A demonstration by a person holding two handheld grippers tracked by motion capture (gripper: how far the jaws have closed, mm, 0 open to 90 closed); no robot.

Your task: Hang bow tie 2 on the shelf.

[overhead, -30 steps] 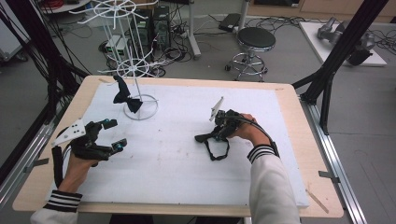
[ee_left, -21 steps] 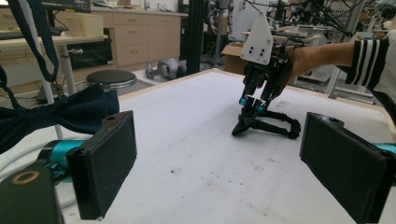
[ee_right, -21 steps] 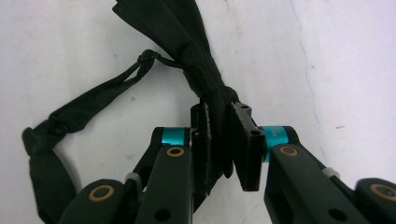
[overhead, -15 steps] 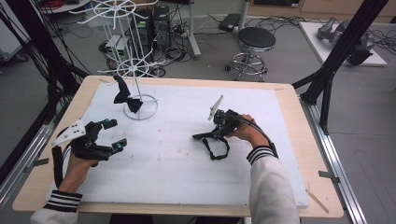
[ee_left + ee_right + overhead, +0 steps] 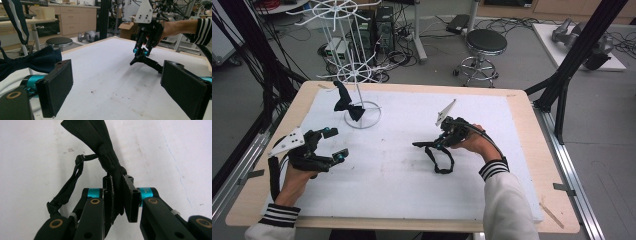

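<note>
White foam mat (image 5: 402, 190) unchanged vs a second ago: right gripper (image 5: 443, 141) still clamps the black bow tie (image 5: 427, 145) at its knot mid-mat with the strap (image 5: 443, 161) now trailing slightly further left, left gripper (image 5: 332, 145) still parked, jaws wide, nothing in them.

Left gripper (image 5: 117, 87) jaws wide apart over white mat (image 5: 107, 75); right gripper (image 5: 140, 51) pinching black bow tie (image 5: 146, 61)
</note>
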